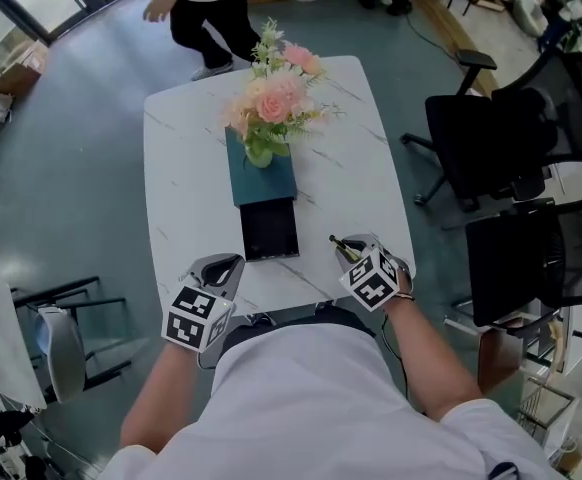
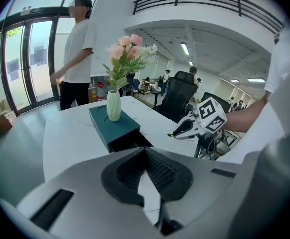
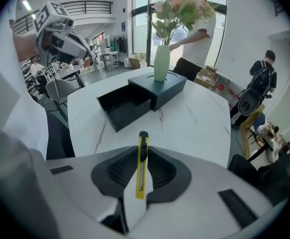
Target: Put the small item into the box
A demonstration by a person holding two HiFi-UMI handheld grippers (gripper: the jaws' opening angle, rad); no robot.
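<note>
A yellow utility knife [image 3: 142, 164] stands on edge between the pads of my right gripper [image 3: 143, 152], which is shut on it. Its black tip [image 1: 337, 241] pokes out over the white table [image 1: 181, 168] near the front right. A teal box [image 1: 261, 180] lies in the table's middle with its black drawer [image 1: 269, 230] pulled out toward me and nothing showing inside [image 3: 125, 105]. A vase of pink flowers [image 1: 274, 103] stands on the box. My left gripper [image 1: 221, 268] hovers at the front left, left of the drawer, shut with nothing in it [image 2: 146, 153].
A person [image 1: 211, 8] stands beyond the table's far end. Black office chairs [image 1: 501, 138] crowd the right side, and a grey chair [image 1: 56, 338] stands at the left. My own body is against the table's near edge.
</note>
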